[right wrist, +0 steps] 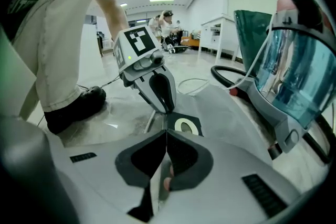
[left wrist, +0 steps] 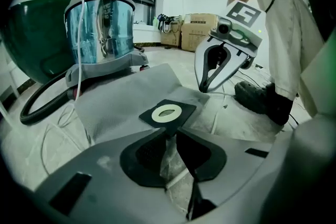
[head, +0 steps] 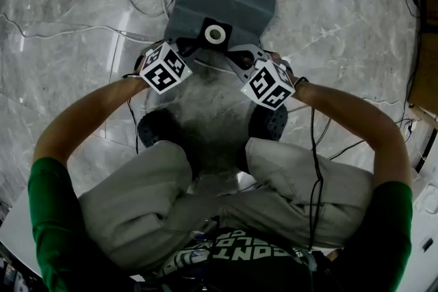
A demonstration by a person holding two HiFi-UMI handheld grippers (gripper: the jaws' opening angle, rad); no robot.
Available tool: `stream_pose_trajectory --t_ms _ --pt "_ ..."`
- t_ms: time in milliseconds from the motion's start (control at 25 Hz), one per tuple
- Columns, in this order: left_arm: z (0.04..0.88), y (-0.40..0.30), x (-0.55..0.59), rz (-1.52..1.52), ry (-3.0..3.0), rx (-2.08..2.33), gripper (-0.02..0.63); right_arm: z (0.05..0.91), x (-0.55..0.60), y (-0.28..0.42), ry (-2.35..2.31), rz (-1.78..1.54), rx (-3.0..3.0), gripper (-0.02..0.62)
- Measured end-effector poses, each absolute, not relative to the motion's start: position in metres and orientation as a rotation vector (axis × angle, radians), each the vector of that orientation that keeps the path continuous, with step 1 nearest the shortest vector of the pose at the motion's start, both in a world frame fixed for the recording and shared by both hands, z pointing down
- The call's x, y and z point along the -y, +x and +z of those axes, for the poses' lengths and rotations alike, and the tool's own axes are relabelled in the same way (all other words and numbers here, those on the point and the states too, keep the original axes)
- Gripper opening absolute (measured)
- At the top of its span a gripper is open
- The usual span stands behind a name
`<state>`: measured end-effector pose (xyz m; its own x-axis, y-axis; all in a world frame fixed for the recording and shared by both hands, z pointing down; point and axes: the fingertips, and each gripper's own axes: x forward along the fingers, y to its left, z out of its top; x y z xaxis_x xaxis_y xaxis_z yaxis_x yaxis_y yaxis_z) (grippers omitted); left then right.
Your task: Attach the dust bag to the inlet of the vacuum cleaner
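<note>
Left gripper (left wrist: 171, 135) pinches dust bag (left wrist: 121, 97) collar (left wrist: 185, 109); right gripper (right wrist: 167, 132) closed.

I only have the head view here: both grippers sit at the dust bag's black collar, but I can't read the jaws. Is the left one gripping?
Observer: Yes, the left gripper has its jaws together on the near corner of the collar of the dust bag.
Operator: And the right?
Observer: The right gripper looks shut on another collar corner.
Operator: The vacuum's cropped for me.
Observer: The vacuum cleaner stands upright just beyond the bag, a black hose curling beside it.
</note>
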<state>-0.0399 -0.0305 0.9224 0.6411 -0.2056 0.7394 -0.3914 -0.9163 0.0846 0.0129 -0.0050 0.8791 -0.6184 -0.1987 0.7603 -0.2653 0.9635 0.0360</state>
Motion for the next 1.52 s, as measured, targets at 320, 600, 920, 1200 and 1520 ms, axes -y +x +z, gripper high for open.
stream_pose_trajectory --t_ms 320,600,920,1200,1520 --pt "0.896 -0.021 0.072 1.068 2.659 0.551 0.064 0.874 0.040 0.030 0.474 0.078 2.235 0.011" --pt "0.886 -0.017 0.094 1.035 2.669 0.598 0.064 0.882 0.069 0.039 0.561 0.036 2.174 0.011" --pt "0.874 -0.014 0.118 1.002 2.658 0.641 0.063 0.883 0.090 0.041 0.584 -0.017 2.154 0.011" --pt "0.866 -0.009 0.135 1.004 2.686 0.631 0.058 0.884 0.115 0.040 0.611 -0.025 2.153 0.011" --pt "0.863 -0.015 0.145 1.051 2.825 0.482 0.060 0.882 0.128 0.041 0.570 -0.014 2.176 0.011"
